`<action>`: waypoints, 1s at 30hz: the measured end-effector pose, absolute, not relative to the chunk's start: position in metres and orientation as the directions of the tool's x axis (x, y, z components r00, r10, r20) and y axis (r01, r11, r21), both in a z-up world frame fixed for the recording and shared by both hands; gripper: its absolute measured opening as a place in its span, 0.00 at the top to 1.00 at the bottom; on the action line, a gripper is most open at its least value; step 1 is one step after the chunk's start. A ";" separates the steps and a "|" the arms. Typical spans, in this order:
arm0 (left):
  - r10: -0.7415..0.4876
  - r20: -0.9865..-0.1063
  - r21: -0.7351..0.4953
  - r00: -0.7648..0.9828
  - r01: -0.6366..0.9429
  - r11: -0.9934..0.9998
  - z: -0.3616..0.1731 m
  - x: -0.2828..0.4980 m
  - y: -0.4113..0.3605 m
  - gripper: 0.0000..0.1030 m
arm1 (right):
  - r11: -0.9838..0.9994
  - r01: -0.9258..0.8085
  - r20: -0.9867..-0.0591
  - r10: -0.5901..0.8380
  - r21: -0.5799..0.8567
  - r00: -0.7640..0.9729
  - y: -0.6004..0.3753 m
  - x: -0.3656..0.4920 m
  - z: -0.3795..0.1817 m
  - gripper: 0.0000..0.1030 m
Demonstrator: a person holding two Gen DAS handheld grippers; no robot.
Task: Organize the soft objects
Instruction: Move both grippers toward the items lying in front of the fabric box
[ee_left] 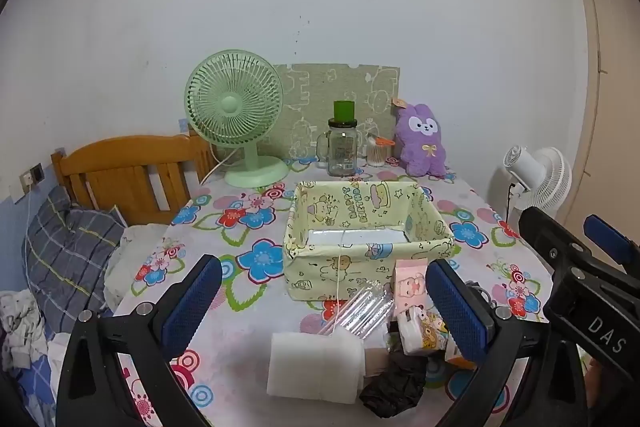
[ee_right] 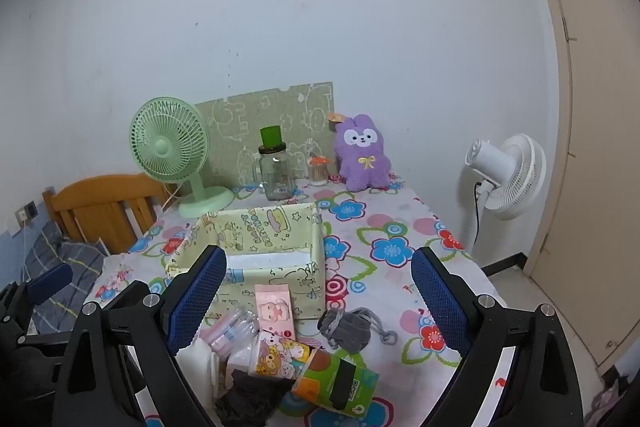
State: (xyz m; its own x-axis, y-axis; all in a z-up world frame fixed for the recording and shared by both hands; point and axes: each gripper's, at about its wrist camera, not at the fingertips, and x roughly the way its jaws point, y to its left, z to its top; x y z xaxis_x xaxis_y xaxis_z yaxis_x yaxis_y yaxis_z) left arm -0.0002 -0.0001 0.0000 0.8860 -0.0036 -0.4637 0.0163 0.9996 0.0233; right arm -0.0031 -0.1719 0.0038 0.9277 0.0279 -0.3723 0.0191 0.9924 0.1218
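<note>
Fabric basket (ee_left: 360,259) sits empty; both grippers, left (ee_left: 324,311) and right (ee_right: 316,301), gape apart, holding nothing. We risk snagging the grey drawstring pouch (ee_right: 348,329) cord.

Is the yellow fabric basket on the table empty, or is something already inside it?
Empty, as far as visible. The fabric basket shows only its bare white bottom in both views; the near wall hides a strip of the floor.

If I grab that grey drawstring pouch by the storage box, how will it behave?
The grey pouch looks slumped and wrinkled, so it would probably sag and fold in a grip. Its loose cord trails on the tablecloth and may dangle or snag. It seems light, unlikely to roll.
</note>
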 end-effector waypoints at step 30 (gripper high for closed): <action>-0.027 -0.473 -0.021 0.880 0.020 1.000 -0.002 0.002 0.000 0.01 | 0.991 0.021 -0.371 0.029 0.129 0.928 -0.172 -0.006 0.000 0.07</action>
